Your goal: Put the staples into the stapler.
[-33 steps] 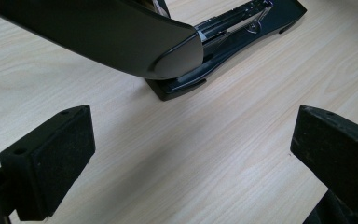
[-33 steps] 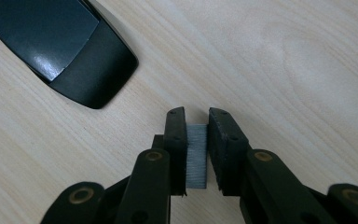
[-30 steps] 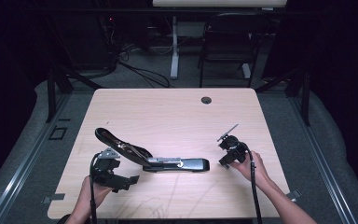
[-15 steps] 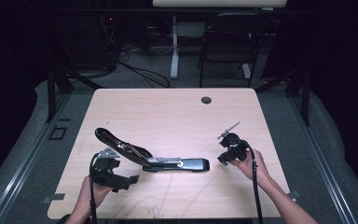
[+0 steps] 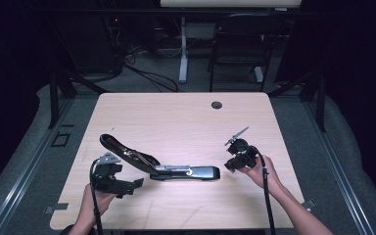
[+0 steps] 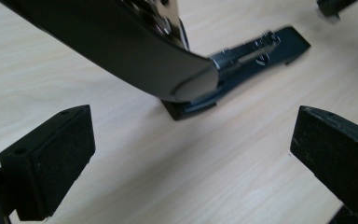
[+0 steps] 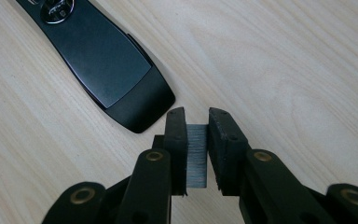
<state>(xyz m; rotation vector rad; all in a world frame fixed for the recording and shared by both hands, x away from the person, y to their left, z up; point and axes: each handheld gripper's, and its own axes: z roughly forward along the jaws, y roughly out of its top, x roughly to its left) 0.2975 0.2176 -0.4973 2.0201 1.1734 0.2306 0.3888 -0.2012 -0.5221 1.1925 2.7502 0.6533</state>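
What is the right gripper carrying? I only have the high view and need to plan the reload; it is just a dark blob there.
Observer: In the right gripper view, the right gripper is shut on a strip of staples, grey and ridged, clamped between its pads.
Operator: How close is it to the stapler?
Observer: The rounded front end of the stapler base lies just ahead of the jaws, apart from them, flat on the table.
Operator: And the left gripper?
Observer: In the left gripper view, the left gripper is open, pads wide apart with bare wood between them; the stapler's raised top arm hangs above and ahead, untouched.
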